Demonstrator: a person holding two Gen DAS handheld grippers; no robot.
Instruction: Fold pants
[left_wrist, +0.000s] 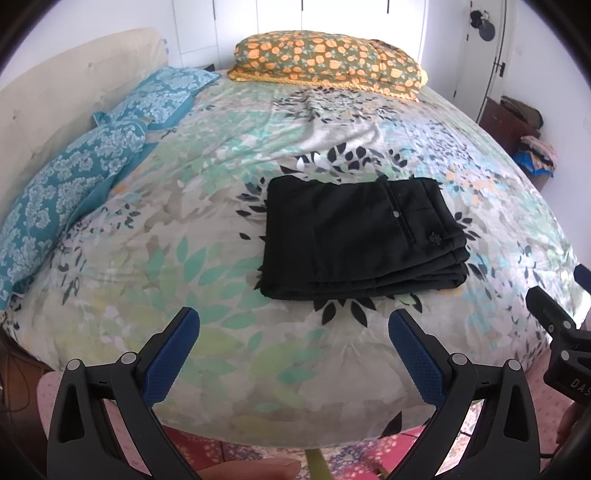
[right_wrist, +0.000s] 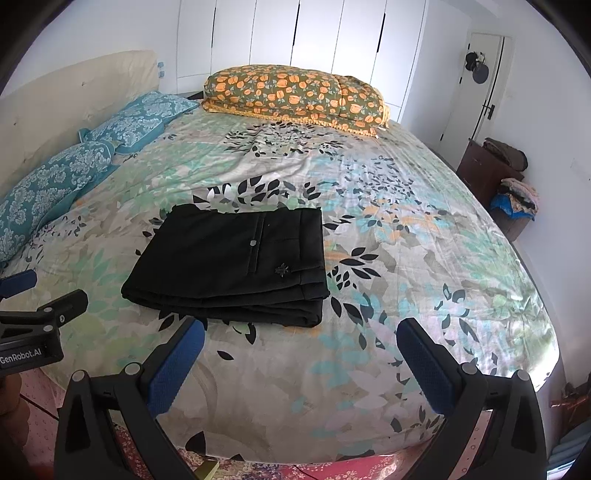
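Observation:
Black pants (left_wrist: 360, 236) lie folded into a flat rectangular stack on the floral bedspread (left_wrist: 207, 229), waistband button and pocket on top. They also show in the right wrist view (right_wrist: 232, 266). My left gripper (left_wrist: 293, 325) is open and empty, held back from the near edge of the pants. My right gripper (right_wrist: 301, 336) is open and empty, just short of the pants' near right corner. Each gripper shows at the edge of the other's view: the right one (left_wrist: 561, 332), the left one (right_wrist: 33, 321).
Two blue patterned pillows (left_wrist: 74, 177) lie at the left by the cream headboard. A folded orange floral quilt (left_wrist: 325, 62) sits at the far side. A dark cabinet (right_wrist: 487, 166) with piled clothes stands by the right wall. A pink floor mat (left_wrist: 546, 417) lies below the bed edge.

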